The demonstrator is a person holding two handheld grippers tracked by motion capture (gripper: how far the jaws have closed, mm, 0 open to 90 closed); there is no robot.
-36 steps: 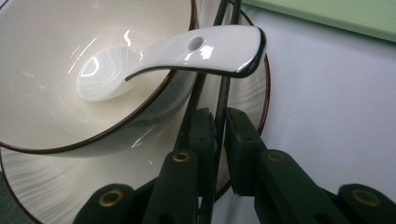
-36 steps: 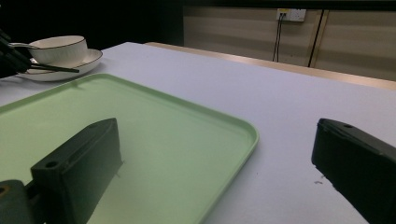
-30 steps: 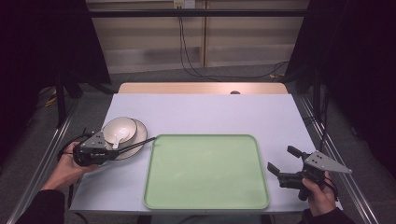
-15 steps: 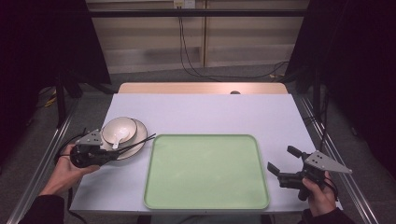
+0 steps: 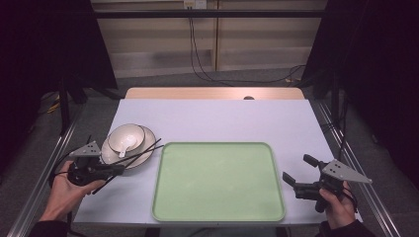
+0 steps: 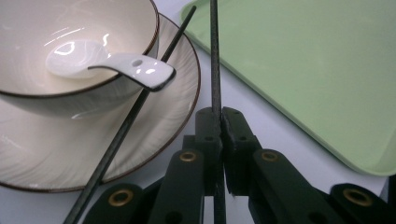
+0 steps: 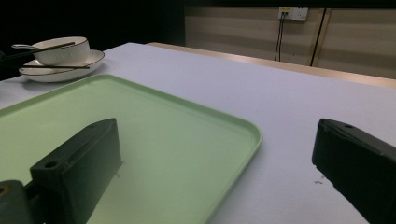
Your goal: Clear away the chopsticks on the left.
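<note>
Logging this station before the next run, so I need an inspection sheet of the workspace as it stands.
Surface: pale table, bare around the things.
Job's things: one chopstick clamped in the left gripper; second chopstick lying across the plate; bowl on the plate with a white spoon inside; green tray empty.
Clutter: nothing seen.
Grippers: left shut on the chopstick; right gripper open, beside the tray's right edge.
Cables: wall cables run to the floor behind the table.
Surroundings: dark curtains both sides.
</note>
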